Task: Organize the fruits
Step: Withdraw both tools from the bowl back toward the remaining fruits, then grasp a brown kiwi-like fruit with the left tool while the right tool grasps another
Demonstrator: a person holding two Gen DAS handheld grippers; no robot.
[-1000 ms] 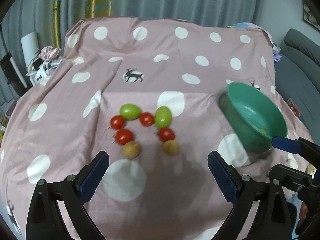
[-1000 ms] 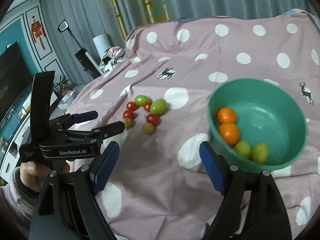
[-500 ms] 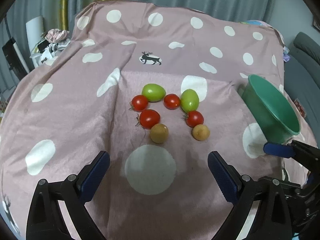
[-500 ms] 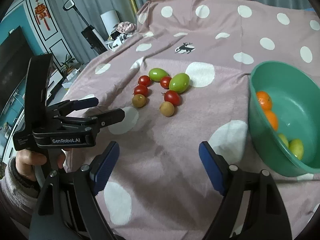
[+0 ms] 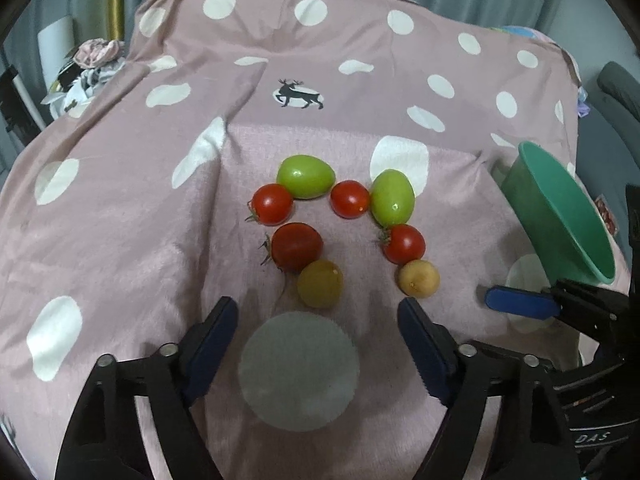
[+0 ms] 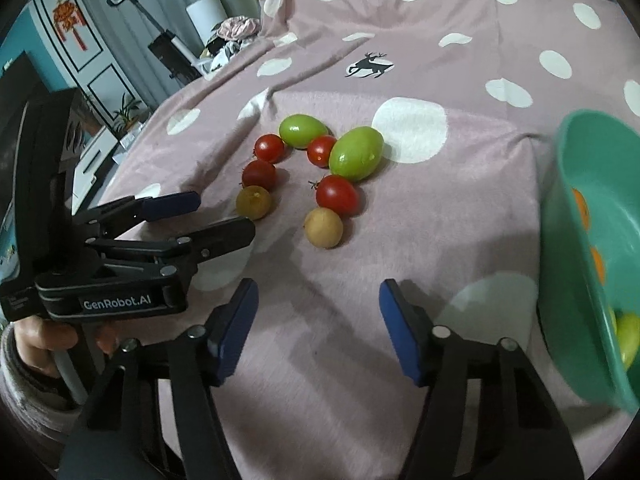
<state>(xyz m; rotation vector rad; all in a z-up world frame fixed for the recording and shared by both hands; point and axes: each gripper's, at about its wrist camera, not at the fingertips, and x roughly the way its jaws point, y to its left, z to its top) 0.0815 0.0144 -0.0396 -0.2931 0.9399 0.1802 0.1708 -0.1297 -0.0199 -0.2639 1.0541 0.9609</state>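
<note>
While both tongs (image 5: 318,322) (image 6: 318,312) close empty, they have neared the fruit arc (image 5: 344,200).

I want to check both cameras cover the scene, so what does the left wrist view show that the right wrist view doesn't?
Only the left wrist view shows the grey sofa at the right edge. Only the right wrist view shows the oranges inside the green bowl, the person's hand and the dark screen. Both show the arch of eight fruits on the dotted pink cloth, with both hand-held grippers empty and closing.
</note>
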